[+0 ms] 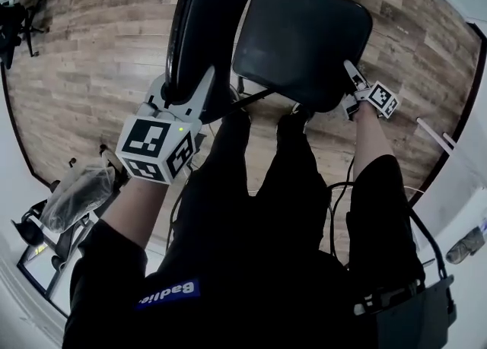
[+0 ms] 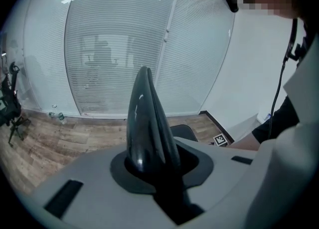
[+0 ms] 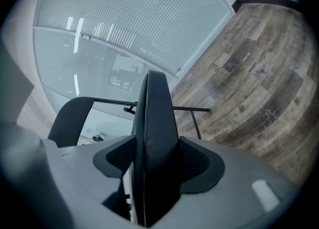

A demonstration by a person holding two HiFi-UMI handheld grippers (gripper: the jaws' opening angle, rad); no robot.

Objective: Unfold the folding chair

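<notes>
Our left gripper [image 1: 186, 87] clamps the top of the backrest [image 1: 204, 13], the jaws of our right gripper [image 1: 352, 81] are opening with the near edge of the seat [image 1: 304, 36] between them — the chair [image 1: 281, 58] stands on the floor [image 1: 99, 43] at our feet, nearly unfolded, we judge — next, press it flat and let go.

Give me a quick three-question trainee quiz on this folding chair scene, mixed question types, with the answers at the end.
1. True or false: the left gripper is clamped on the black backrest.
2. Multiple choice: the floor is A) carpet, B) wood planks, C) white tile.
3. Fill in the blank: the right gripper is at the near edge of the ____.

Key: 1 true. 2 B. 3 seat; its edge sits between the right gripper's jaws, which are opening.
</notes>
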